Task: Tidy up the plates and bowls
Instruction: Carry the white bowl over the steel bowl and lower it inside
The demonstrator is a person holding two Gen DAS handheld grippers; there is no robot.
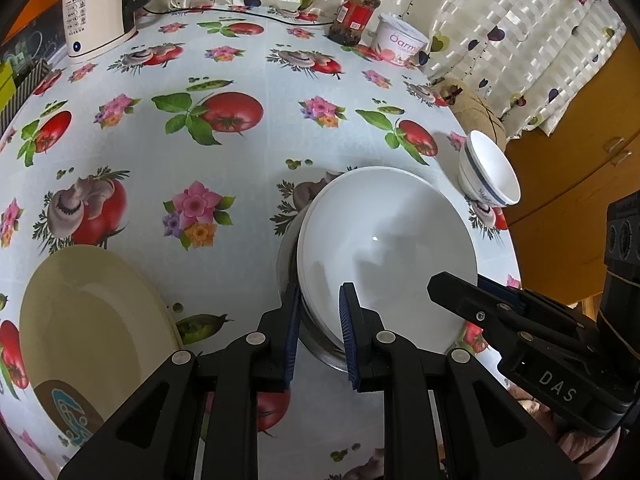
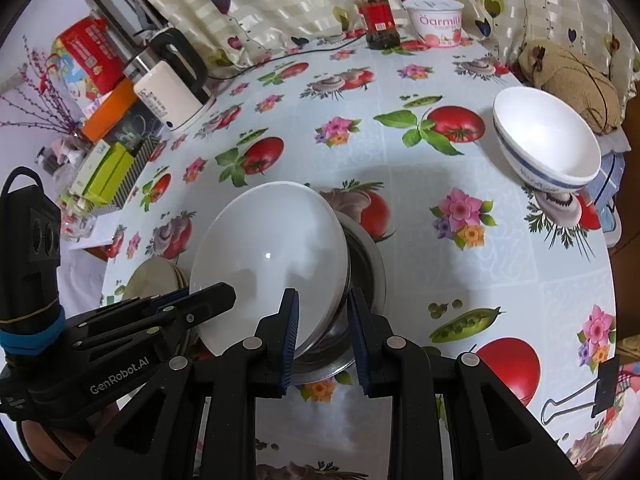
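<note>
A white plate (image 1: 384, 240) (image 2: 268, 256) lies tilted over a steel dish (image 1: 286, 256) (image 2: 366, 264) on the flowered tablecloth (image 1: 248, 60). A second white rim shows just under the plate. My left gripper (image 1: 320, 292) is shut on the plate's left edge. My right gripper (image 2: 324, 300) is shut on the opposite edge and shows in the left wrist view as a black gripper (image 1: 460, 286). I cannot tell whether the steel rim is also pinched. A cream plate (image 1: 92, 312) (image 2: 154, 280) lies to the left. A white bowl with a blue band (image 1: 490, 172) (image 2: 548, 140) stands to the right.
A white kettle (image 1: 96, 12) (image 2: 172, 92), a red-lidded jar (image 1: 356, 12) (image 2: 376, 16) and a yogurt tub (image 1: 400, 40) (image 2: 438, 20) line the table's back by the curtain. A brown bag (image 2: 572, 80) sits past the bowl. A binder clip (image 2: 580, 396) lies near the right edge.
</note>
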